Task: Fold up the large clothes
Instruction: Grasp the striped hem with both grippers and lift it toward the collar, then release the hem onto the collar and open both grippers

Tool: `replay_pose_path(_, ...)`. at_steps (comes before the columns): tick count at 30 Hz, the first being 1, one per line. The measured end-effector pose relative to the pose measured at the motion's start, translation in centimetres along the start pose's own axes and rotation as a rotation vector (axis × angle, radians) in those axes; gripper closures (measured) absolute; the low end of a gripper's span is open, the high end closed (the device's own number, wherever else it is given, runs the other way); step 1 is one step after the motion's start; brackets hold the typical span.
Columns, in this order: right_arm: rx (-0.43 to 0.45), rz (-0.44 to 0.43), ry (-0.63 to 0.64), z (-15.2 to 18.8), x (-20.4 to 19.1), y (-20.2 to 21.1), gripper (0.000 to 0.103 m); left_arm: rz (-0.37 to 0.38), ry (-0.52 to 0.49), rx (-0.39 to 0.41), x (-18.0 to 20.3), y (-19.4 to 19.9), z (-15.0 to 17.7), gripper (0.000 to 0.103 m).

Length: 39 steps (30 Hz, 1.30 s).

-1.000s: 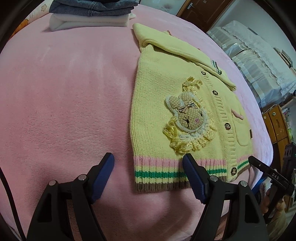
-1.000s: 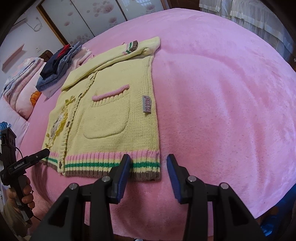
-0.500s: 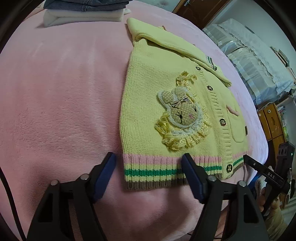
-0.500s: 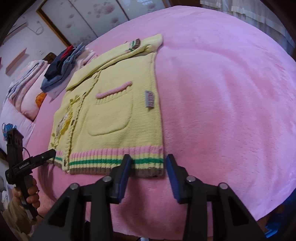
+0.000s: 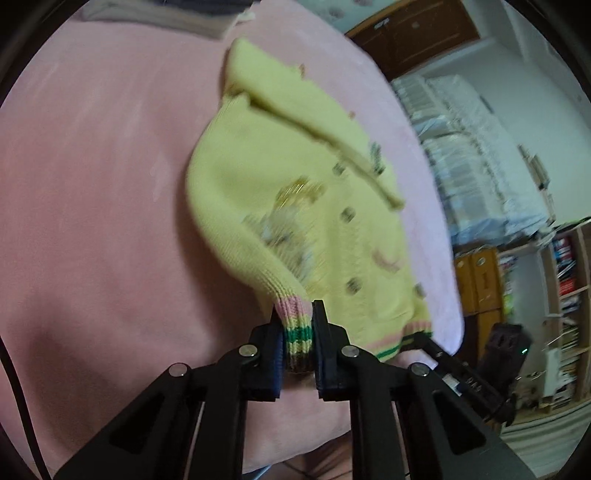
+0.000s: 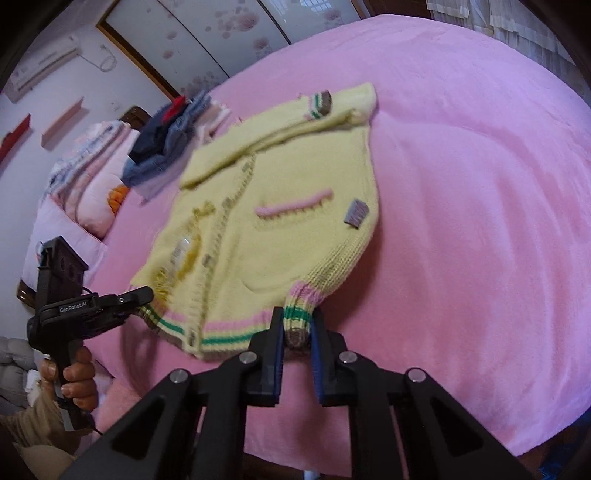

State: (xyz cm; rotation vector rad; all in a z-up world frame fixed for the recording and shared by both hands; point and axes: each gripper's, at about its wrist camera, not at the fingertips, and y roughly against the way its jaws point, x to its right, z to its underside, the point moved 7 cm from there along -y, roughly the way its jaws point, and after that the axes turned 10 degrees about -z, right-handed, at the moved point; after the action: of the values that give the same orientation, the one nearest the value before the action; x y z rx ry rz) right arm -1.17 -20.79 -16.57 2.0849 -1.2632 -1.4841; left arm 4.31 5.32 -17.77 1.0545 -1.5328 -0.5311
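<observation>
Because each of the two bottom corners of the yellow knit cardigan (image 5: pixel 295 206) is pinched separately, the striped hem (image 6: pixel 229 332) can be raised evenly and carried toward the collar, which looks like the fold in hand. At the lower centre of the left wrist view, the left gripper (image 5: pixel 297 332) is clamped on the pink-and-green ribbed corner, its jaws drawn tight on the knit; at the lower centre of the right wrist view, the right gripper (image 6: pixel 297 332) is pressed together on the opposite hem corner in the same way. Both corners are bunched and lifted off the bedding, while the cardigan's body lies button-side up across the middle of each frame, sleeves (image 6: pixel 280 136) folded across the chest near the collar end. Under it is a pink fleece blanket (image 6: pixel 461 184) covering a bed. A stack of folded clothes (image 6: pixel 166 144) sits near pillows (image 6: pixel 92 192) at the upper left of the right view; a bookshelf (image 5: pixel 565 266) and wooden door (image 5: pixel 413 33) fill the right of the left view.
</observation>
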Motion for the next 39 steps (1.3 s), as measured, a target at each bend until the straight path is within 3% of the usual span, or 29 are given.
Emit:
replay_pose_path(6,0.127,-0.099,-0.040,-7.8,-0.5,1.6,0.091,0.088,0.065,0.116,2.3,2.7,-7.2,0.093)
replay_pose_path(12,0.234,-0.059,-0.060,-16.8,1.3,0.6,0.091,0.016,0.042,0.192,3.0,2.0,-15.3,0.091)
replay_pose_path(14,0.252,-0.019,-0.089,-19.0,2.7,-0.5,0.081,-0.043,0.030,0.200,2.6,1.4,-17.7,0.075)
replay_pose_path(15,0.254,0.000,-0.095,-19.7,3.2,-1.0,0.076,-0.067,0.039,0.201,2.3,0.9,-18.8,0.057)
replay_pose_path(16,0.256,0.023,-0.103,-20.2,3.7,-1.5,0.063,-0.081,0.053,0.208,1.7,0.8,-19.7,0.041)
replay_pose_path(17,0.256,0.039,-0.098,-20.7,4.1,-2.1,0.055,-0.088,0.063,0.220,1.5,0.6,-20.4,0.036)
replay_pose_path(18,0.253,0.049,-0.080,-21.0,4.2,-2.6,0.055,-0.094,0.072,0.230,1.0,0.4,-21.0,0.033)
replay_pose_path(23,0.179,0.169,0.035,-20.6,5.0,-5.5,0.055,-0.172,0.026,0.195,-0.9,-2.3,-21.7,0.033)
replay_pose_path(28,0.112,0.238,0.118,-19.6,5.6,-7.9,0.055,-0.263,-0.127,0.181,-1.0,-5.1,-21.6,0.037)
replay_pose_path(30,0.100,0.252,0.131,-19.5,5.9,-8.3,0.055,-0.293,-0.210,0.185,-0.4,-5.9,-21.4,0.043)
replay_pose_path(34,0.084,0.266,0.136,-19.2,6.4,-8.7,0.055,-0.369,-0.352,0.195,0.8,-6.9,-21.2,0.044)
replay_pose_path(39,0.061,0.282,0.140,-18.8,6.9,-9.2,0.055,-0.419,-0.430,0.188,0.8,-8.1,-21.5,0.046)
